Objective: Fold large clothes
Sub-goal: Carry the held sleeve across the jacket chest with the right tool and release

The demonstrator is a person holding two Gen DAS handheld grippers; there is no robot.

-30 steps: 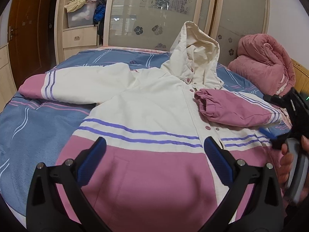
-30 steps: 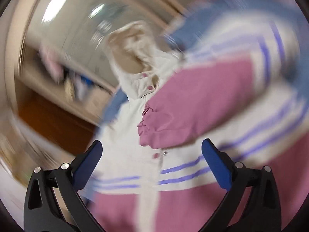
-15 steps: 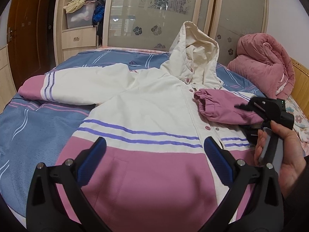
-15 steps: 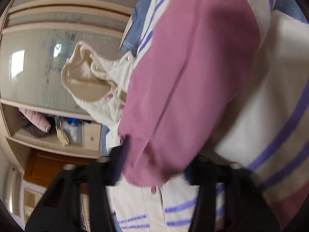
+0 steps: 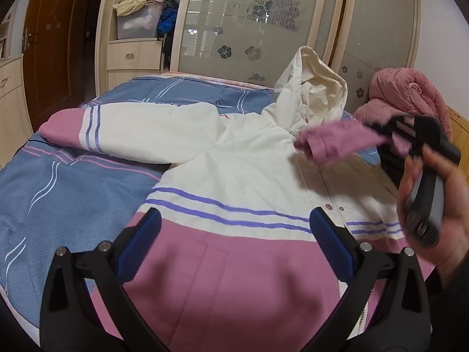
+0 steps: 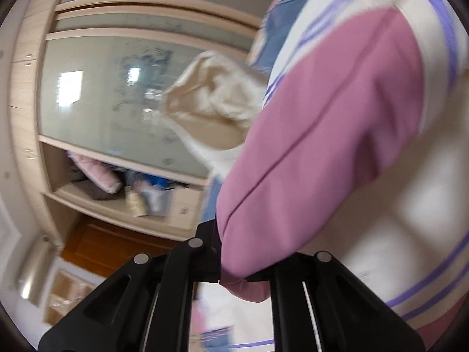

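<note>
A large white and pink hooded jacket (image 5: 249,176) with purple stripes lies front up on the bed. Its hood (image 5: 316,96) stands up at the far end, and one sleeve (image 5: 132,129) stretches out to the left. My right gripper (image 5: 387,138), held in a hand (image 5: 442,214), is closing its jaws on the pink cuff of the other sleeve (image 5: 334,142) and holds it lifted above the jacket's chest. In the right wrist view this sleeve (image 6: 322,146) runs out from between the right gripper's (image 6: 234,267) pinched fingers. My left gripper (image 5: 234,220) is open over the pink hem, touching nothing.
The bed (image 5: 58,190) has a blue cover with white and pink lines. A rolled pink quilt (image 5: 407,94) lies at the far right. Behind the bed stands a wardrobe with frosted sliding doors (image 5: 249,29) and open shelves of clothes (image 5: 146,14).
My right gripper went from wide open to shut on the folded sleeve's pink cuff, then lifted it off the jacket toward the hood. The left gripper shifted slightly and stayed open.
</note>
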